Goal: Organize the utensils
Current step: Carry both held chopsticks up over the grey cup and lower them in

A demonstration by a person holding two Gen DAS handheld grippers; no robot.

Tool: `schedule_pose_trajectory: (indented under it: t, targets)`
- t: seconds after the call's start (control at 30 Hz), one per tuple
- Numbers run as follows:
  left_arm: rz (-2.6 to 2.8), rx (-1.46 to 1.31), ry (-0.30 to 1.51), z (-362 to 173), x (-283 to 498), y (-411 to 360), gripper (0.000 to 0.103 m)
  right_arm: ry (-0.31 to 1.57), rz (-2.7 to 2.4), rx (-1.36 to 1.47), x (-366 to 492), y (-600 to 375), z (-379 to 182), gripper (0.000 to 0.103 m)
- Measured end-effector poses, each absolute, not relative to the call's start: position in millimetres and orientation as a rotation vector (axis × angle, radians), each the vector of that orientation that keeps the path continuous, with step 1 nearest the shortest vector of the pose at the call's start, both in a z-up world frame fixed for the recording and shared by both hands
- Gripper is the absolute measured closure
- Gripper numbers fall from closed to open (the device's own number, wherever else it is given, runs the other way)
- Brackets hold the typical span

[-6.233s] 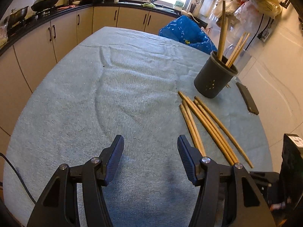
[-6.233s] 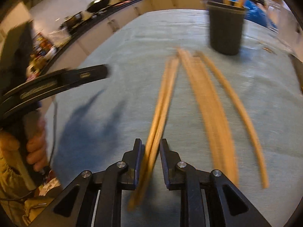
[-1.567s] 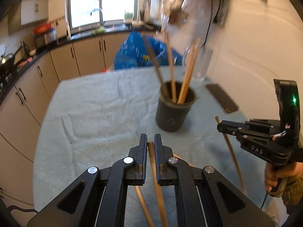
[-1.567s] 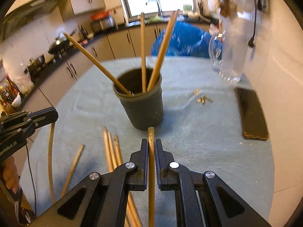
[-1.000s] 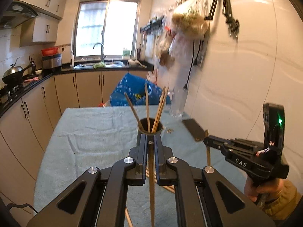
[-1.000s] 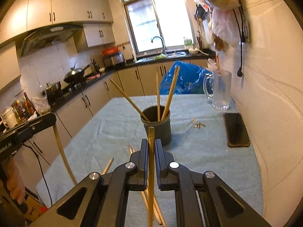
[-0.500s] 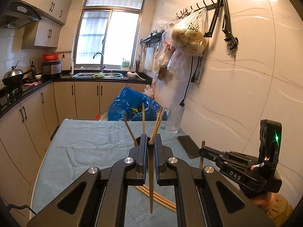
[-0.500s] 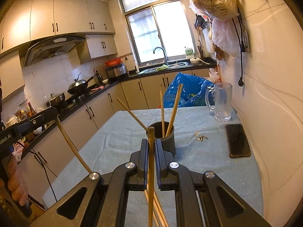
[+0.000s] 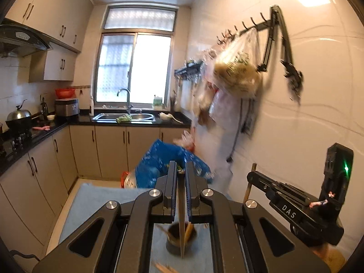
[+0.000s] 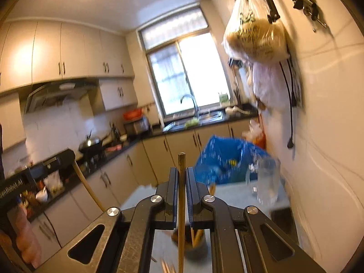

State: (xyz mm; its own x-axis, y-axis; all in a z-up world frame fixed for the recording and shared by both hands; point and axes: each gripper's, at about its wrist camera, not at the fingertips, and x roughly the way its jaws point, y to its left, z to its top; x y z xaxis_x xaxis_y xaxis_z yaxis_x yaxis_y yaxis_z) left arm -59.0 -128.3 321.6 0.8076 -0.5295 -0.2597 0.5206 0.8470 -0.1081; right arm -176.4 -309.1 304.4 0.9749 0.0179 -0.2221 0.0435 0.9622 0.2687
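Both claws have risen high above the bench: left claw (image 9: 180,195) and right claw (image 10: 181,195) each clamp 1 chopstick (image 10: 181,216) upright over the pot (image 9: 179,242), ready to drop in.

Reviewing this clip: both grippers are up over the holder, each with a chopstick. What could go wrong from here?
The left gripper and right gripper each pinch one chopstick above the same dark holder. The grippers sit close together, so they could collide. Sticks already leaning in the holder may deflect a tip past the rim. The frames are blurred, suggesting fast motion and poorer aim.
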Motion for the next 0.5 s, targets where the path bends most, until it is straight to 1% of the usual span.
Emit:
schedule_pose_trajectory:
  t: [0.13,0.27,0.5]
  targets:
    - [-0.532,-0.055,0.291,323,-26,-148,0.097,0.181,-0.066,0.289,-139,-315,310,0.096]
    - [-0.467,-0.024,0.281,306,3,-171,0.097,0.180,-0.118,0.299,-106,-320,296,0.096]
    - [-0.482,-0.020,0.422,259,49,-196,0.097,0.283,-0.141,0.350,-68,-335,245,0.096]
